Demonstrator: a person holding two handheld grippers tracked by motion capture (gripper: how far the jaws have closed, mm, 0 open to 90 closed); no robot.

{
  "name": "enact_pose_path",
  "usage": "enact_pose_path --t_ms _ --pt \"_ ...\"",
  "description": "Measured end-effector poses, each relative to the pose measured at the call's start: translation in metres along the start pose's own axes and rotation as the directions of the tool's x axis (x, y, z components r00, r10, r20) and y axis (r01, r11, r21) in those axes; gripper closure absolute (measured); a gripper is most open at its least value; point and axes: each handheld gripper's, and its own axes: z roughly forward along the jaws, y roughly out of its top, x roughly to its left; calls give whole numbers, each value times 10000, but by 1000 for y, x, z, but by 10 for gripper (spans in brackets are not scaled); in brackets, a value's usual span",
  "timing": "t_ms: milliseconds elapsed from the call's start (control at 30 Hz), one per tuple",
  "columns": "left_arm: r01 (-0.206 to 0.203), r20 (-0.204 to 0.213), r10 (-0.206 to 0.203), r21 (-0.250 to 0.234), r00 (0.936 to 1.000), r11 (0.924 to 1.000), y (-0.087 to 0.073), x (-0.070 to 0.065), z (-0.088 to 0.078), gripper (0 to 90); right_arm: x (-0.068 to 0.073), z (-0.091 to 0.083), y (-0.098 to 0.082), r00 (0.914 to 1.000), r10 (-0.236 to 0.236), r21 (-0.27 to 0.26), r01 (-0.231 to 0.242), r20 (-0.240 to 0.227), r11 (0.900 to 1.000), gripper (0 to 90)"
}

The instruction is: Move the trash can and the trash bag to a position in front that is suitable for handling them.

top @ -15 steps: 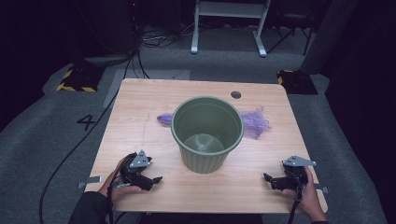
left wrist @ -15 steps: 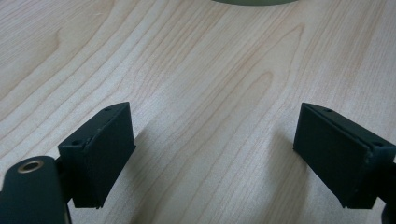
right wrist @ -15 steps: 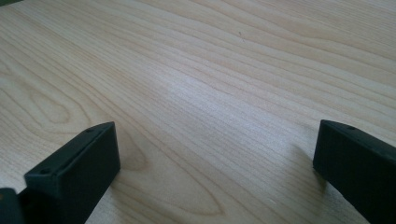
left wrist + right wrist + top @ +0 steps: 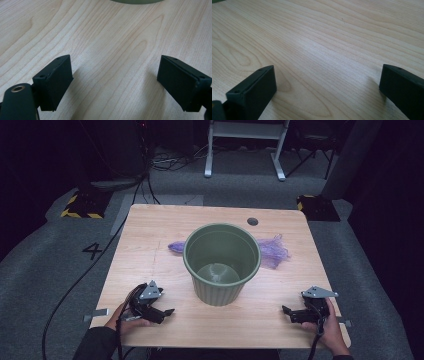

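Nothing has moved since a moment ago. Left tongs (image 4: 169, 312) and right tongs (image 4: 286, 310) rest wide open and empty near the table's (image 4: 150, 235) front corners. Between them stands a green bucket (image 4: 222, 262), purple mesh bag (image 4: 272, 251) behind it.

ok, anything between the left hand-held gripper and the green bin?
Nothing: bare wooden table between the open left hand-held gripper and the green bin, seen in the left gripper view and the high view.
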Motion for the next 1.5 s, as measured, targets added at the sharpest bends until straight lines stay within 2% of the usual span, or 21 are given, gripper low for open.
enact_pose_path --t_ms 133,200,267,300,333,400,467,500,633,800,933,1133,1167,1333,1367,1433,1467,1500 --pt "41 -37 -41 10 10000 10000 0 0 0 124 0 0 0 10000 -39 -28 39 -33 10000 22" --pt "30 -34 -30 -1 10000 10000 0 0 0 124 0 -1 0 9999 -74 -158 72 -91 9998 75" --pt "31 -42 -31 12 10000 10000 0 0 0 124 0 -2 1 9999 -102 -433 105 63 9990 195" --pt "27 -39 -27 12 10000 10000 0 0 0 124 1 -2 1 9998 -133 -507 140 142 9986 195" --pt "28 -33 -28 12 10000 10000 0 0 0 124 1 -2 2 9995 -222 -500 232 207 9985 139" --pt "29 -30 -29 1 10000 10000 0 0 0 124 3 -1 4 9994 -332 -520 337 99 9981 184" --pt "30 -31 -30 4 10000 10000 0 0 0 124 7 0 8 9989 -462 -562 460 -33 9974 148" --pt "31 -31 -31 7 10000 10000 0 0 0 124 9 0 10 9980 -599 -651 586 -190 9962 170" --pt "32 -34 -32 -3 10000 10000 0 0 0 124 18 -1 19 9942 -967 -839 925 -466 9922 166" --pt "35 -40 -35 19 10000 10000 0 0 0 124 28 3 31 9905 -1235 -963 1174 -597 9884 162" --pt "122 -20 -122 -15 9999 9999 0 0 0 128 40 8 42 9829 -1685 -1055 1603 -739 9814 165" --pt "129 -28 -129 -19 9999 9999 0 0 0 129 52 15 56 9741 -2028 -1272 1896 -999 9736 175" --pt "131 -25 -131 -24 9999 9999 0 0 0 129 58 19 63 9690 -2260 -1384 2114 -995 9675 186" --pt "113 5 -113 -49 9999 9999 0 1 0 131 66 23 72 9614 -2509 -1566 2322 -1131 9600 192" --pt "102 13 -102 -56 9999 9999 0 1 0 131 69 25 75 9572 -2601 -1624 2386 -1268 9574 193" --pt "73 15 -73 -56 10000 10000 0 1 0 131 71 26 77 9568 -2595 -1621 2376 -1310 9577 195" --pt "70 30 -69 -53 10000 10000 0 2 0 131 74 27 82 9526 -2584 -1675 2317 -1603 9583 191" --pt "70 30 -69 -53 10000 10000 0 2 0 131 75 28 83 9504 -2601 -1691 2318 -1707 9580 189"
